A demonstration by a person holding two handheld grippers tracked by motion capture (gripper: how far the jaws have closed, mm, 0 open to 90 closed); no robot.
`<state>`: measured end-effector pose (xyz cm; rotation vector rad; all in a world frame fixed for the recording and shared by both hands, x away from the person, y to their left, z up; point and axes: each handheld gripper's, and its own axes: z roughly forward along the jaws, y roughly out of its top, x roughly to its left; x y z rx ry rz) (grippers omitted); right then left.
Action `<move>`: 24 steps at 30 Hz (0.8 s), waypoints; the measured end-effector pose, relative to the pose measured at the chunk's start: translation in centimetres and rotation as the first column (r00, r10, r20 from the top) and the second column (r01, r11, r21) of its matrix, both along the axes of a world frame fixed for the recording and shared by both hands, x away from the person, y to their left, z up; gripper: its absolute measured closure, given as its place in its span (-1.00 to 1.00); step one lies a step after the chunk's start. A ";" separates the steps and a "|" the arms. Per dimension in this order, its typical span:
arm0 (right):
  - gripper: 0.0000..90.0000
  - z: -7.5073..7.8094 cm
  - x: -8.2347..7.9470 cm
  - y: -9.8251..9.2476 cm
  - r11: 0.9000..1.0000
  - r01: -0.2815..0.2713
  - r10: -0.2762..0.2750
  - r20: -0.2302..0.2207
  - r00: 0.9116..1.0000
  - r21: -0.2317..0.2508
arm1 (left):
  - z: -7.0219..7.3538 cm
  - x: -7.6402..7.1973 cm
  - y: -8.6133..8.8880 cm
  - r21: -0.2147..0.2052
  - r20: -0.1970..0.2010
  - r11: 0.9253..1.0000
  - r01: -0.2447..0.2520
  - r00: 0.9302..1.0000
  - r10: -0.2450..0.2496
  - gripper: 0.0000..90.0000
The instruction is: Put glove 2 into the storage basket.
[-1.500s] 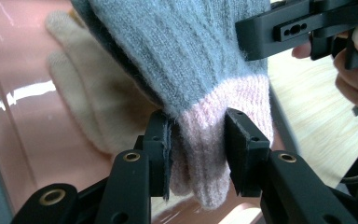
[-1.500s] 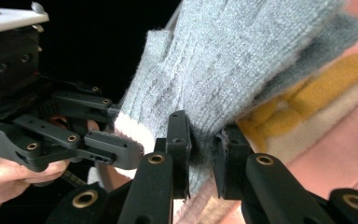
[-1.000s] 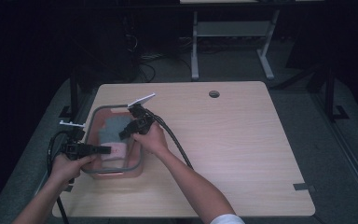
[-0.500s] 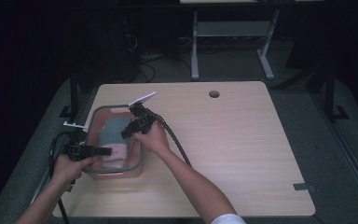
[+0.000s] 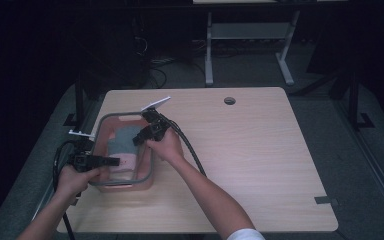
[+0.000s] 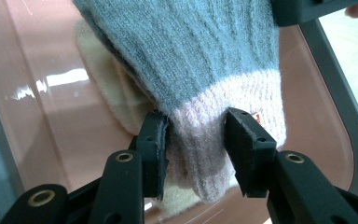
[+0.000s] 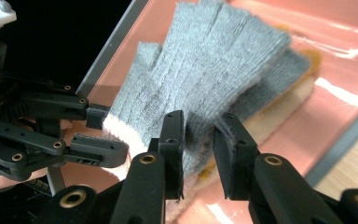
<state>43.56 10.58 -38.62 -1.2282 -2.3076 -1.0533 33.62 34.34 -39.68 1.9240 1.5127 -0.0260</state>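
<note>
Inside the clear pink tray point(image 5: 147, 175) at the left of the desk point(image 5: 260, 150) lies a grey knit glove point(image 5: 121, 140) with a pale pink cuff, on top of a cream one point(image 6: 116, 93). Long axis of the glove runs front to back in the high view — cuff toward the person, fingers away.

Left gripper point(image 6: 196, 128) sits at the cuff end: jaws either side of the pink cuff, which passes between them; they have just been opening, and a thin gap shows at the right pad, so I judge the pinch released. Right gripper point(image 7: 199, 135) comes in from the tray's right side across the glove's middle; jaws likewise just opening, a fold of grey knit between them, not pressed.

Both hands are at the glove, one per end — the left nearer the cuff, the right nearer the palm and fingers.

Left gripper view gives the cuff ribbing and the cream glove under it. Right gripper view gives the fingers spread flat, the left gripper point(image 7: 98, 135) at the cuff, and a yellow-edged layer beneath.
</note>
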 end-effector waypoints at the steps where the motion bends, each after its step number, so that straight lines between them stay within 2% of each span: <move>1: 0.57 0.1 0.0 -0.1 1.000 0.004 -0.004 0.009 1.000 0.003 | 0.1 0.0 0.0 0.000 0.001 1.000 -0.001 1.000 0.001 0.29; 9: 0.51 0.8 0.3 -1.3 0.999 0.018 -0.019 0.022 1.000 0.034 | 1.2 0.2 0.2 0.018 0.038 1.000 -0.012 0.999 0.011 0.23; 10: 0.51 1.0 0.2 -1.3 0.999 0.024 -0.024 0.012 1.000 0.036 | 1.4 0.2 0.1 0.013 0.042 1.000 -0.024 0.999 0.023 0.22; 16: 0.46 1.4 0.4 -2.3 0.998 0.037 -0.038 0.026 0.999 0.042 | 2.1 0.3 0.5 0.012 0.055 0.999 -0.034 0.998 0.033 0.20; 24: 0.40 2.2 0.4 -3.8 0.996 0.041 -0.043 0.028 0.999 0.075 | 3.4 0.4 0.2 -0.042 0.118 0.998 -0.049 0.992 0.053 0.19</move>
